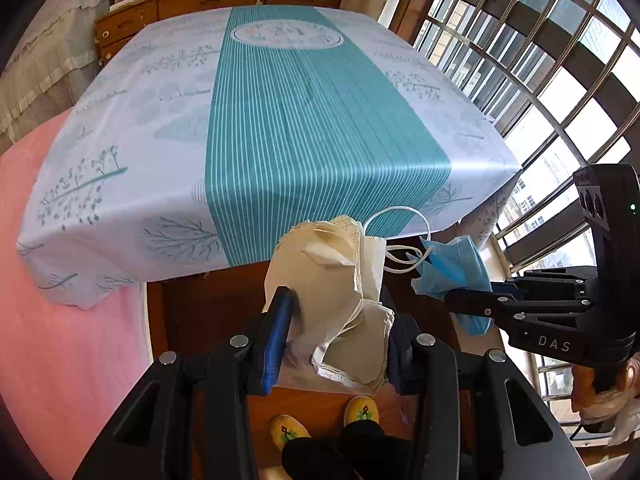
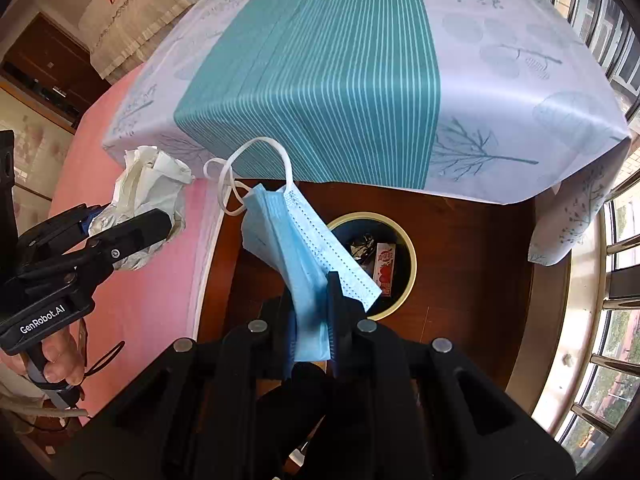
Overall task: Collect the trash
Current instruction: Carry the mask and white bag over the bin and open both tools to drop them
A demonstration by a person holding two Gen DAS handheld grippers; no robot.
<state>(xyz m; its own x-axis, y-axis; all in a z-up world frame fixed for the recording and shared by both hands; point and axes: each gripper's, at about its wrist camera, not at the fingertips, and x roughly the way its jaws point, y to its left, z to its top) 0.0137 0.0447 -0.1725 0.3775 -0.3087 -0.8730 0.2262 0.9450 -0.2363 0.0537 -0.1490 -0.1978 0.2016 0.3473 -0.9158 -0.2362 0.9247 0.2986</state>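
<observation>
The left gripper (image 1: 338, 312) is clamped on crumpled paper (image 1: 344, 280); the right gripper (image 2: 312, 316) is clamped on a blue face mask (image 2: 296, 240), near the table (image 2: 520, 80) edge. The bin (image 2: 404, 296) stands below the mask. Risk: the paper is left of the bin, so early release drops it on the floor; ear loops (image 2: 240, 176) may snag.

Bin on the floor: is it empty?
No, the bin in the right wrist view already holds a red-and-white carton and some dark scraps.
</observation>
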